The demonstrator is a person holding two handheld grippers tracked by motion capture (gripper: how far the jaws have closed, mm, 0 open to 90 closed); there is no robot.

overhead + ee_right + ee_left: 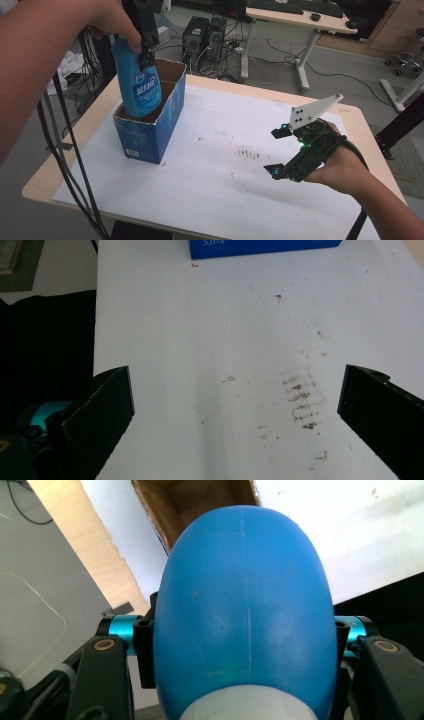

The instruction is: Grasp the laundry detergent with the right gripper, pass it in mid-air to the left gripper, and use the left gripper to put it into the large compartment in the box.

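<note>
A blue plastic bottle [137,82] with a white label hangs upright, its bottom inside the open top of a blue cardboard box [150,130] at the table's left. My left gripper [145,47] is shut on the bottle's upper part, the person's hand above it. In the left gripper view the bottle [245,610] sits between both jaws, with its white cap at the bottom edge and the box's brown inside [195,500] beyond it. My right gripper [277,152] hovers low over the white sheet at the right, open, with nothing between its fingers [107,410].
A white sheet [215,165] with brown smudges [247,152] covers the wooden table [40,185]. Black cables [65,150] hang off the left edge. Computer towers [205,32] and another desk [300,20] stand on the floor behind. The box's lower edge [265,247] shows in the right gripper view.
</note>
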